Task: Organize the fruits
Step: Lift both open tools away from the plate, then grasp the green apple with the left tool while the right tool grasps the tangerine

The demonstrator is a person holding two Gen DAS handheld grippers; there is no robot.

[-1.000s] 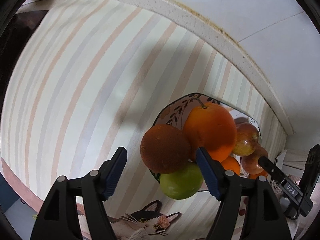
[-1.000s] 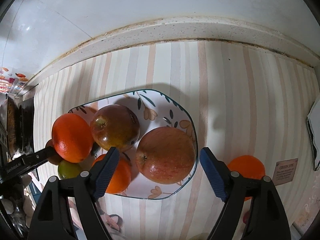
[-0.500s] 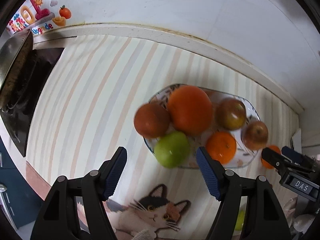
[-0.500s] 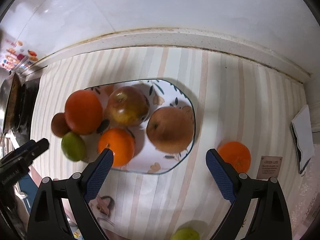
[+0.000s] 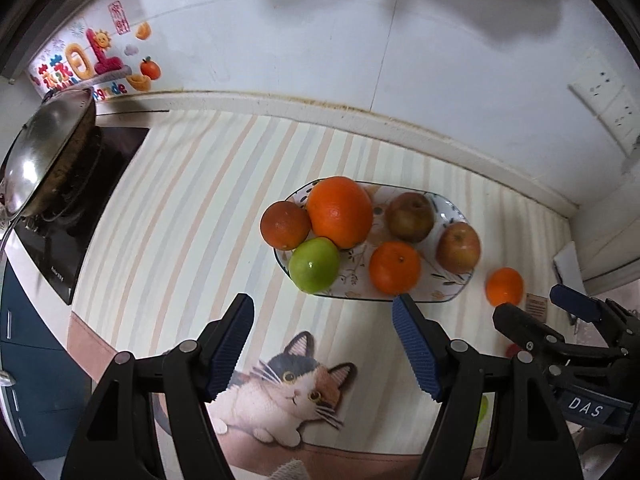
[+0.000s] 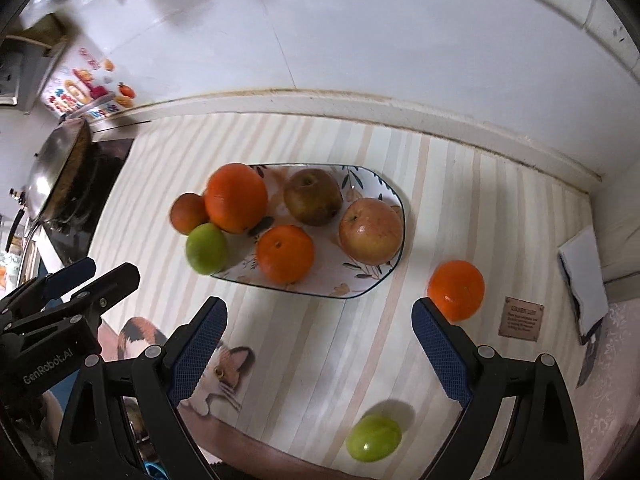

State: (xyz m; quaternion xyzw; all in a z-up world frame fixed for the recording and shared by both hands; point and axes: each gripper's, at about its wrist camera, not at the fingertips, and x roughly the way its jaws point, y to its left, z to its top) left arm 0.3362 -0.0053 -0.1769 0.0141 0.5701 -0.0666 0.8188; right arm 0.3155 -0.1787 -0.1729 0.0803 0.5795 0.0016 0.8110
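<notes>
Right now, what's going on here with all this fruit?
A person is sorting fruit onto a patterned plate on a striped kitchen mat, with a tool in each hand. Both tools are open and hold nothing: the left tool and right tool hover above the counter, and the right one's jaws have just been opening. Six fruits sit on the plate, some at its rim. An orange and a green fruit lie loose on the mat, not yet gathered.

Glossy glazed plate (image 6: 394,196), shiny metal wok (image 5: 38,148), ribbed blue pads (image 5: 414,350) on matt black plastic tongs.
</notes>
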